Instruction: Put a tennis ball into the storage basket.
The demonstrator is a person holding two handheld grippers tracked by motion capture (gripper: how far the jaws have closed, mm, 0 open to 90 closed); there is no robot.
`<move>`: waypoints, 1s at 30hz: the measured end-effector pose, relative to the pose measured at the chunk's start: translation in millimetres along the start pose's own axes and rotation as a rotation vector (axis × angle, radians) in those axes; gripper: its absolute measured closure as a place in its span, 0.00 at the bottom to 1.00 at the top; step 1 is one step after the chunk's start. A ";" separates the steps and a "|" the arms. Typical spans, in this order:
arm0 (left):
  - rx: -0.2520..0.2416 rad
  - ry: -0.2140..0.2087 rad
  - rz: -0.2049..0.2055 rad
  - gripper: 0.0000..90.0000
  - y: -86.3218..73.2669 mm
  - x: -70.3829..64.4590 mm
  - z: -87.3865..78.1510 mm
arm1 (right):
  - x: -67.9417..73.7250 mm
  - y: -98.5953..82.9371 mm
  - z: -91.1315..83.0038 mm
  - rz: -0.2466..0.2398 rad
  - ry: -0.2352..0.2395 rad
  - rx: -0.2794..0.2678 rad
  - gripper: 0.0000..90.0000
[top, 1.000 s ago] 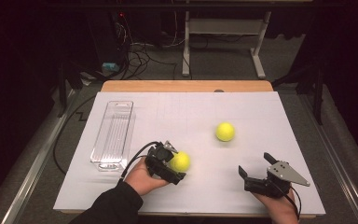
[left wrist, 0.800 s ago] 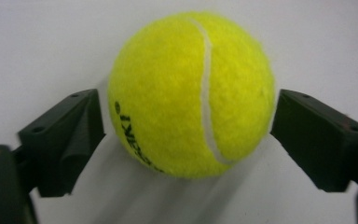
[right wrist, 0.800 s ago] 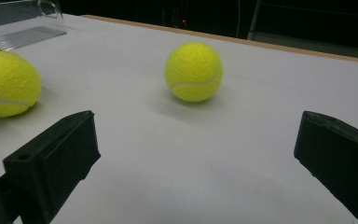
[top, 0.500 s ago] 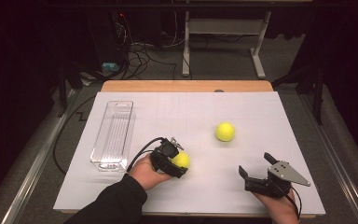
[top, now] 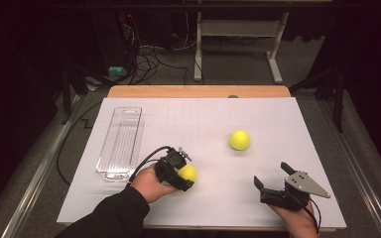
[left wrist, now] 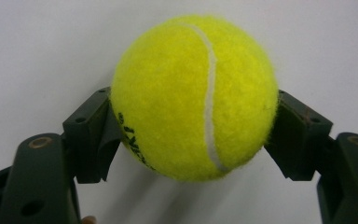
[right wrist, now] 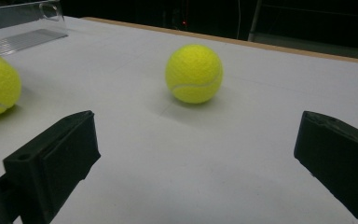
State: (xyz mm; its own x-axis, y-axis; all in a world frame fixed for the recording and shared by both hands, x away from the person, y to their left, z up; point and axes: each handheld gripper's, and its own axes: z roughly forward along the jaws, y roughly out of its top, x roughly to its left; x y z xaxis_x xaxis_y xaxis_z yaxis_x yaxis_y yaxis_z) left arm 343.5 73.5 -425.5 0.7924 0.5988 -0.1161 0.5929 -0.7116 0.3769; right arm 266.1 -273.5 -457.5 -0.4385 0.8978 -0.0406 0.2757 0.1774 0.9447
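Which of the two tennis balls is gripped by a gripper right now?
The near-left tennis ball, clamped between the left gripper jaws. The other ball sits free mid-table, ahead of the open right gripper.

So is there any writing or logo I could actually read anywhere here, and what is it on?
Held ball: black print low on its left side, cut off by the curve and the jaw; too partial to read.
Free ball: no print on the side that shows.
Clear tray: no label to be seen.
Grippers, left and right: no markings legible.
White table cover: faint lines, no text.
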 end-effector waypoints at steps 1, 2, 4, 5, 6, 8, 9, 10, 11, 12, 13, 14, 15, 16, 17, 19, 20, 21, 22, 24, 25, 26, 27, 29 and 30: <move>0.015 -0.009 -0.012 0.30 -2.2 2.4 -2.5 | 0.2 0.3 -0.4 -0.001 0.000 -0.001 0.00; 0.027 -0.007 -0.016 0.30 -3.5 4.1 -3.4 | 0.2 0.3 -0.3 0.000 0.000 -0.001 0.00; 0.052 -0.005 -0.023 0.30 -6.1 7.4 -5.7 | 0.4 0.2 -0.2 0.001 0.000 0.001 0.00; 0.052 -0.005 -0.023 0.30 -6.1 7.4 -5.7 | 0.4 0.2 -0.2 0.001 0.000 0.001 0.00; 0.062 -0.005 -0.027 0.30 -7.4 9.0 -6.8 | 0.5 0.2 -0.1 0.001 0.001 0.002 0.00; 0.079 0.004 -0.027 0.30 -9.8 10.9 -9.6 | 0.5 0.1 0.1 -0.001 0.002 0.001 0.00; 0.084 0.006 -0.027 0.30 -10.9 11.7 -10.8 | 0.5 0.1 0.2 -0.001 0.002 0.001 0.00; 0.110 0.018 -0.021 0.30 -12.8 13.0 -12.6 | 0.7 0.1 0.4 0.002 0.002 0.002 0.00; 0.110 0.018 -0.021 0.30 -12.8 13.0 -12.6 | 0.7 0.1 0.4 0.002 0.002 0.002 0.00; 0.136 0.021 -0.019 0.30 -14.4 14.1 -13.7 | 0.7 0.0 0.4 0.000 0.003 0.002 0.00; 0.136 0.021 -0.019 0.30 -14.4 14.1 -13.7 | 0.7 0.0 0.4 0.000 0.003 0.002 0.00; 0.158 0.027 -0.019 0.30 -15.6 14.7 -14.9 | 1.0 0.2 0.5 -0.001 0.004 0.002 0.00; 0.165 0.023 -0.024 0.30 -16.1 15.3 -15.9 | 1.2 0.2 0.5 0.000 0.006 0.002 0.00; 0.171 0.019 -0.024 0.30 -16.4 16.1 -17.3 | 1.2 0.3 0.5 0.000 0.006 0.001 0.00; 0.171 0.019 -0.024 0.30 -16.4 16.1 -17.3 | 1.2 0.3 0.5 0.000 0.006 0.001 0.00; 0.185 0.016 -0.027 0.30 -17.0 17.5 -19.4 | 1.2 0.2 0.4 0.001 0.006 0.002 0.00; 0.196 0.031 -0.023 0.30 -17.6 18.7 -22.0 | 1.0 0.1 0.4 0.003 0.005 0.003 0.00; 0.199 0.037 -0.026 0.30 -17.7 19.5 -23.5 | 1.0 0.0 0.3 0.003 0.005 0.002 0.00; 0.196 0.036 -0.029 0.30 -17.8 21.0 -25.3 | 1.0 0.0 0.3 0.003 0.006 0.002 0.00; 0.192 0.029 -0.041 0.30 -17.5 24.1 -29.7 | 0.9 -0.1 0.3 0.002 0.005 0.003 0.00; 0.192 0.029 -0.041 0.30 -17.5 24.1 -29.7 | 0.9 -0.1 0.3 0.002 0.005 0.003 0.00; 0.191 0.024 -0.049 0.30 -16.7 26.4 -34.0 | 0.8 -0.2 0.4 0.003 0.006 0.003 0.00; 0.192 0.021 -0.053 0.30 -15.9 27.4 -36.4 | 0.8 -0.2 0.6 0.003 0.007 0.001 0.00; 0.196 0.013 -0.055 0.30 -14.3 28.4 -40.6 | 0.9 -0.2 0.5 0.003 0.006 0.003 0.00; 0.199 0.011 -0.054 0.30 -13.4 28.7 -42.9 | 1.1 -0.2 0.5 0.005 0.006 0.004 0.00</move>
State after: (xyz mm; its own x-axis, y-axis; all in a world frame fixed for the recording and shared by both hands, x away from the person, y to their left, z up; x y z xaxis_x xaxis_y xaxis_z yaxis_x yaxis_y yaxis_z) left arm 352.1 116.0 -394.5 0.7580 0.6411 -0.1204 0.6517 -0.7365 0.1813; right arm 266.0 -272.3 -457.9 -0.4425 0.8962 -0.0337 0.2817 0.1745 0.9435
